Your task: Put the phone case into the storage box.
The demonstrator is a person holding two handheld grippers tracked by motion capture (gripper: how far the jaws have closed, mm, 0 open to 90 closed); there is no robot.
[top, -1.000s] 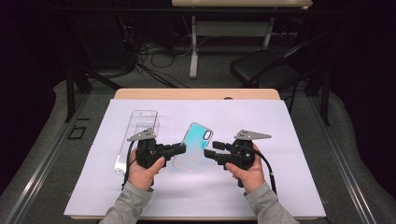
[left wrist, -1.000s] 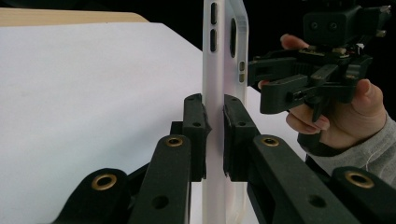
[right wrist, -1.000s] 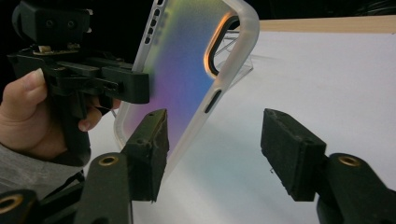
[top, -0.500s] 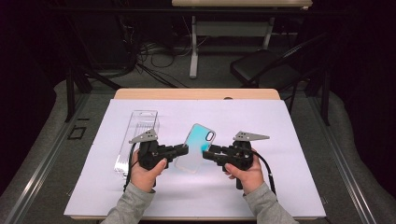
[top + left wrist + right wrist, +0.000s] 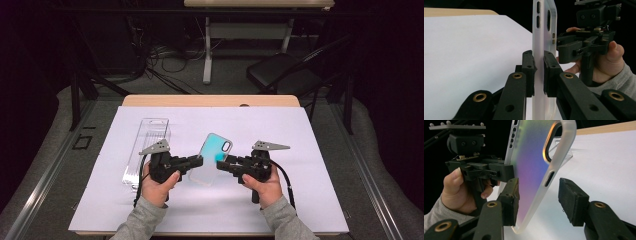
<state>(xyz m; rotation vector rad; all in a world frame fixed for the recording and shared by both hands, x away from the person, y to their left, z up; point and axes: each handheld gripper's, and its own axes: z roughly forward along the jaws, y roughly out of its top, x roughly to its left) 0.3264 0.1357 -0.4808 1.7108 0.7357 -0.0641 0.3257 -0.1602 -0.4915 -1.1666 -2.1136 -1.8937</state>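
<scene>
No words or brand marks can be read on anything here.

In the high view, a person is sitting at the near side of the table, and two grey sleeves are coming in from the bottom. Each hand is wrapping around the handle of a black gripper. The two grippers are pointing at each other, level with the table top.

The left gripper is squeezing the phone case tight. In the left gripper view, its two pads are pressing on both flat sides of the case, which is standing up on its edge between them. The button holes in the side of the case are facing the camera.

The right gripper is sitting at the other side of the case. In the right gripper view, its jaws have just been closing, with the case between them. The left pad is right at the case, but I cannot tell if it is touching. The right pad is standing apart from the case, so this gripper is not holding it.

The case is being held up off the white sheet, in the middle, between the two hands. It is see-through with a blue-green shine.

A clear plastic box is lying on the sheet to the left of the left hand. What is in it is too hard to see.
</scene>
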